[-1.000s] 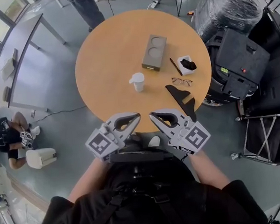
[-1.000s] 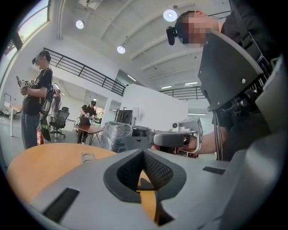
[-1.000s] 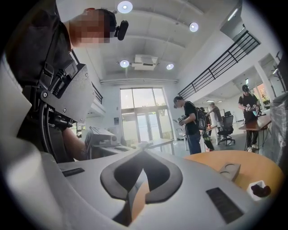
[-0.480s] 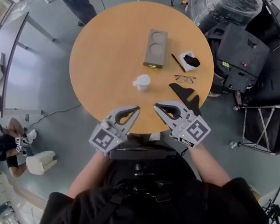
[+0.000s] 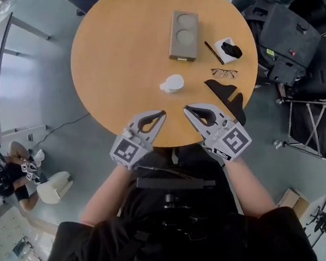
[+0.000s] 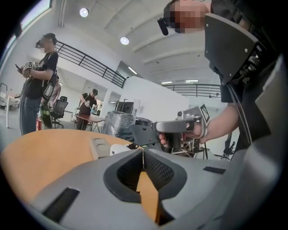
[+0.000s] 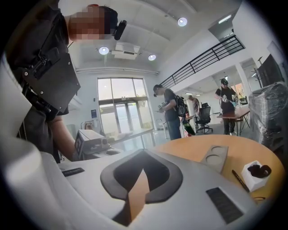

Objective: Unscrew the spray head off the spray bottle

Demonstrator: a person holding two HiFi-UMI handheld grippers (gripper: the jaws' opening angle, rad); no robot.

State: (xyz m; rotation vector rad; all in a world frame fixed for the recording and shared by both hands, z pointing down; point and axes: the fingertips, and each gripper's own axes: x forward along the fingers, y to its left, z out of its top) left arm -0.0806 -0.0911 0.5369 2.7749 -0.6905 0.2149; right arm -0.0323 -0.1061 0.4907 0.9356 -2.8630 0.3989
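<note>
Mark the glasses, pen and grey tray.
glasses point(image 5: 225, 73): head view, on the bridge.
pen point(image 5: 214, 52): head view, mid-shaft.
grey tray point(image 5: 183, 28): head view, flat strip between its two round recesses.

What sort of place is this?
Probably an open lab or workshop hall: a round wooden table on a grey floor, a railed mezzanine under high ceiling lights, and black equipment cases beside the table.

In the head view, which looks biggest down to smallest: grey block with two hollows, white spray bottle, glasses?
1. Grey block
2. White spray bottle and glasses: about alike, not ranked.
</note>
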